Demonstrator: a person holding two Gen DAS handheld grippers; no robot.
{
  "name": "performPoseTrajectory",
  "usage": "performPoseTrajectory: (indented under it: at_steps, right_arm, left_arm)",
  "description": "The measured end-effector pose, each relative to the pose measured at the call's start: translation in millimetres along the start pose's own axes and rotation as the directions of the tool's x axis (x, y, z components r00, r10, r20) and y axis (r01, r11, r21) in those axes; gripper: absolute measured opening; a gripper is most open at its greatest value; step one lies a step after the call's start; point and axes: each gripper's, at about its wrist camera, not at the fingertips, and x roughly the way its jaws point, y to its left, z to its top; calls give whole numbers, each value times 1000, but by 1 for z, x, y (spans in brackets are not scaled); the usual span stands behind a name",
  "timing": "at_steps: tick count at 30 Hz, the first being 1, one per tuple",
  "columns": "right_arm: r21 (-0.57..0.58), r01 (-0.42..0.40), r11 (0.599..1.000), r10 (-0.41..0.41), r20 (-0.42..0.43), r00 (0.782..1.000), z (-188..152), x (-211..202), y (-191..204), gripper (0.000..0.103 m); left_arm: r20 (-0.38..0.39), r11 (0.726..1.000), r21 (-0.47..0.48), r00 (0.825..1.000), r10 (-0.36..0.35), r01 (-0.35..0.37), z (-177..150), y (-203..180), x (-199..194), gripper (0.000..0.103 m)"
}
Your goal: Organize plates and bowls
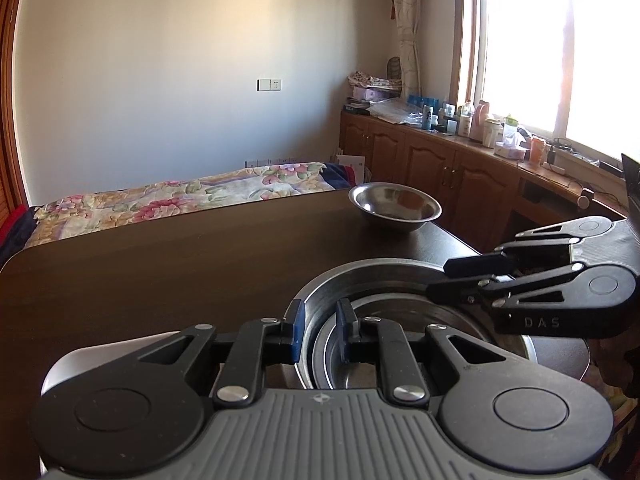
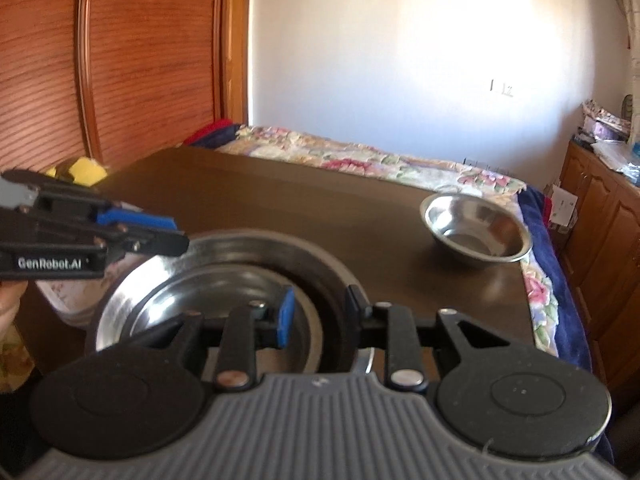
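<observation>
Both claws are gripping the rim of the nested steel plate stack [image 1: 400, 276] at the near edge of the table [image 1: 160, 272], probably sharing its weight to move it. Left claw [image 1: 320, 328] is sitting narrowly open, pads straddling the rim; right claw [image 2: 318, 312] is doing likewise on the opposite side. 1 bowl [image 1: 395, 206] is waiting at the far corner.

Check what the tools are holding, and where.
The nested steel dishes: left tool pinches the rim on one side, right tool the opposite rim.
</observation>
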Motion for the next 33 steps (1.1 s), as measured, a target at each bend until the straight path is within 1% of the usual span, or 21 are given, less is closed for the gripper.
performPoseTrajectory:
  at_steps: [6, 8, 11, 13, 15, 17, 18, 19, 20, 21, 22, 23, 24, 25, 26, 28, 29, 30, 33]
  right_arm:
    - [43, 34, 998, -37, 62, 997, 4, -9, -14, 32]
    - [53, 52, 997, -56, 76, 996, 5, -10, -21, 37]
    - [71, 81, 994, -88, 92, 992, 7, -12, -32, 37]
    - [90, 92, 992, -102, 102, 990, 8, -12, -41, 38]
    - [104, 104, 989, -116, 113, 987, 9, -11, -50, 41]
    - [109, 118, 987, -131, 122, 984, 9, -11, -55, 48]
    - [113, 124, 986, -138, 127, 982, 9, -10, -60, 49]
    - [116, 131, 985, -146, 130, 981, 10, -9, -64, 53]
    - [119, 137, 983, -153, 133, 979, 10, -9, -67, 58]
    - [122, 143, 982, -159, 138, 978, 10, -8, -70, 60]
    - [125, 150, 981, -167, 144, 975, 10, -8, -74, 65]
    - [125, 155, 980, -173, 149, 973, 11, -7, -78, 69]
    - [124, 161, 979, -179, 154, 972, 11, -7, -79, 72]
    - [127, 167, 978, -186, 161, 969, 11, -6, -83, 81]
    - [130, 169, 977, -190, 167, 968, 11, -5, -85, 90]
    - [135, 164, 977, -185, 167, 968, 12, -3, -92, 98]
    - [134, 159, 978, -181, 170, 969, 12, -3, -94, 102]
    - [132, 159, 978, -181, 178, 967, 12, -2, -96, 103]
    - [131, 179, 975, -201, 182, 962, 14, 4, -103, 103]
  left_arm:
    - [14, 1000, 18, 1000, 5, -6, 6, -3, 0, 23]
    - [16, 1000, 26, 1000, 4, -5, 9, -4, 1, 24]
    - [18, 999, 40, 1000, 2, -3, 15, -7, 5, 26]
    - [18, 999, 49, 1000, 3, -4, 19, -9, 8, 28]
    - [20, 998, 55, 1000, 4, -5, 23, -11, 11, 31]
    - [23, 998, 58, 1000, 0, -2, 28, -12, 15, 36]
    - [24, 998, 60, 1000, -1, 0, 31, -13, 17, 41]
    - [25, 998, 62, 1000, -3, 2, 33, -14, 19, 47]
    - [25, 998, 66, 1000, -5, 3, 36, -15, 21, 50]
    - [27, 998, 69, 1000, -7, 5, 39, -16, 23, 58]
    - [31, 997, 73, 999, -9, 7, 42, -18, 25, 66]
    - [36, 997, 77, 999, -11, 9, 45, -20, 28, 70]
    - [40, 997, 78, 999, -15, 12, 48, -22, 30, 77]
    - [45, 997, 79, 999, -19, 16, 51, -23, 32, 84]
    - [51, 997, 79, 998, -25, 21, 55, -24, 34, 87]
    - [60, 997, 76, 998, -36, 32, 62, -27, 40, 95]
    - [60, 996, 77, 997, -41, 36, 65, -28, 43, 96]
    - [59, 996, 79, 997, -44, 39, 68, -28, 46, 97]
    - [57, 995, 85, 997, -49, 44, 77, -29, 57, 97]
